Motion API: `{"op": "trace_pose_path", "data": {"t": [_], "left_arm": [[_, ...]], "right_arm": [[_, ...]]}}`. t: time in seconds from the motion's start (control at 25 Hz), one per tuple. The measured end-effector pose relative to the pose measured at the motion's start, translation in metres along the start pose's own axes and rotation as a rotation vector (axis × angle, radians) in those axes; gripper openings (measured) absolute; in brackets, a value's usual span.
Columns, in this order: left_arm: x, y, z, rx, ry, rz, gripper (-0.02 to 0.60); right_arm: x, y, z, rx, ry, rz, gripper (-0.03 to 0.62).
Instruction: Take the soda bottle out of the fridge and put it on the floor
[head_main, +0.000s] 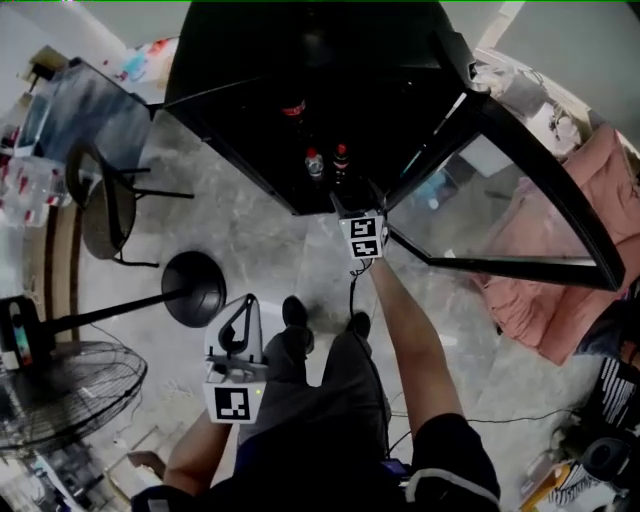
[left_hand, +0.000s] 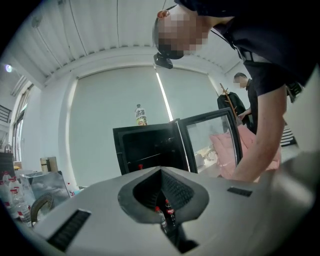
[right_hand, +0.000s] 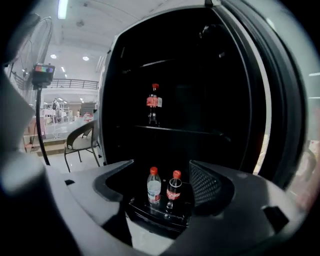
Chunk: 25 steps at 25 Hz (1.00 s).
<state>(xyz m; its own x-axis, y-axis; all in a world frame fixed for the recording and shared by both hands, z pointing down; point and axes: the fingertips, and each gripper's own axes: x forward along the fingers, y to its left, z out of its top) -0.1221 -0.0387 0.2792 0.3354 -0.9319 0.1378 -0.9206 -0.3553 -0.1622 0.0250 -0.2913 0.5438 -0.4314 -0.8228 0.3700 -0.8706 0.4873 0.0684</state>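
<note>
Marble floor (head_main: 250, 235) fronts the open fridge (head_main: 300, 70). Right gripper (right_hand: 161, 168), jaws spread and empty, faces the bottom shelf, where the soda bottle (right_hand: 173, 186) stands just right of a water bottle (right_hand: 154, 186). Closing off-centre could knock or catch the water bottle. Left gripper (left_hand: 161, 173), clenched on nothing, hangs near the person.

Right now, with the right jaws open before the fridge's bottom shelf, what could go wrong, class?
The soda bottle stands close beside a clear bottle, so the right gripper could clip or grab the wrong one. The open glass door hangs near the reaching arm and might get bumped.
</note>
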Motion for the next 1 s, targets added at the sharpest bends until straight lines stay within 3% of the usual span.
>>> {"op": "trace_pose_path", "data": {"t": [0.2, 0.52, 0.8, 1.0], "left_arm": [[0.018, 0.011, -0.047, 0.006, -0.019, 0.009, 0.021], [0.051, 0.015, -0.135, 0.011, -0.005, 0.035, 0.021], [0.071, 0.027, -0.182, 0.031, -0.017, 0.063, 0.021], [0.073, 0.033, -0.208, 0.033, -0.014, 0.071, 0.021]], "right_arm": [[0.073, -0.014, -0.063, -0.019, 0.036, -0.010, 0.354], [0.168, -0.035, -0.151, 0.053, 0.040, -0.015, 0.354], [0.225, -0.055, -0.194, 0.102, 0.026, -0.046, 0.354], [0.251, -0.053, -0.209, 0.120, 0.010, -0.021, 0.354]]}}
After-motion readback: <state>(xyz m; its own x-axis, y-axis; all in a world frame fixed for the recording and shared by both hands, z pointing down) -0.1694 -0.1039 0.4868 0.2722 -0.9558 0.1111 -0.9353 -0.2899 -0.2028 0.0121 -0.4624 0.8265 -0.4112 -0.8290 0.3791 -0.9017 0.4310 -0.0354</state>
